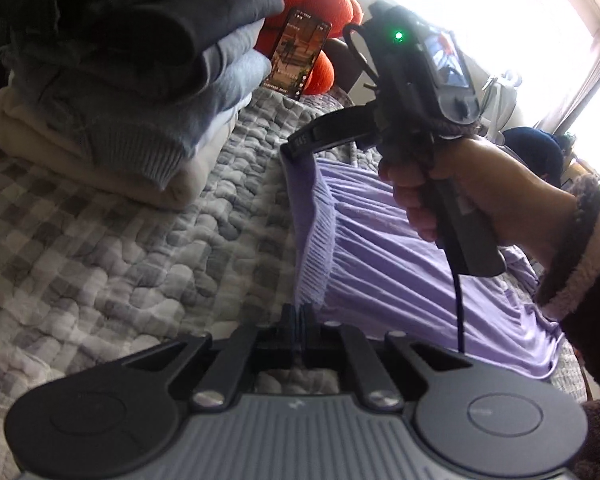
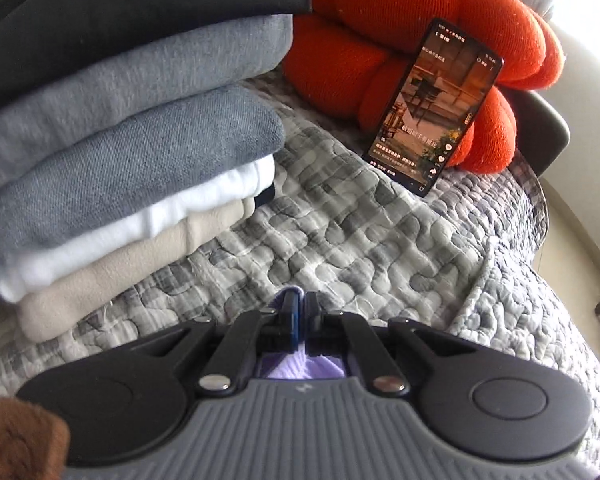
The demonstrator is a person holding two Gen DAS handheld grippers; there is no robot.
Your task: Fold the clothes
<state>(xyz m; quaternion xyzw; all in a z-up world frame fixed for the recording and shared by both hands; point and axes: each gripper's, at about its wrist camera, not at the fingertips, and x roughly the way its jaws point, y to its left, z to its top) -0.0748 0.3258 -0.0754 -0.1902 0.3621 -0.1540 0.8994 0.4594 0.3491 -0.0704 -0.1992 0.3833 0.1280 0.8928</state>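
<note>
Left gripper (image 1: 299, 316) pinching purple garment (image 1: 400, 256) edge in closed jaws, right gripper (image 1: 300, 146) clamping its far corner, right hand (image 1: 452, 184) gripping handle, quilted bed (image 1: 120, 260) lying beneath.

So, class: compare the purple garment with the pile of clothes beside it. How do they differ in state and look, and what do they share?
The purple garment lies spread out and ruffled; the pile of clothes is neatly folded and stacked. The purple garment is one pale colour and pinched by both grippers, left and right; the pile of clothes mixes dark, grey, white and beige layers, untouched. Both rest on the checked quilt.
</note>
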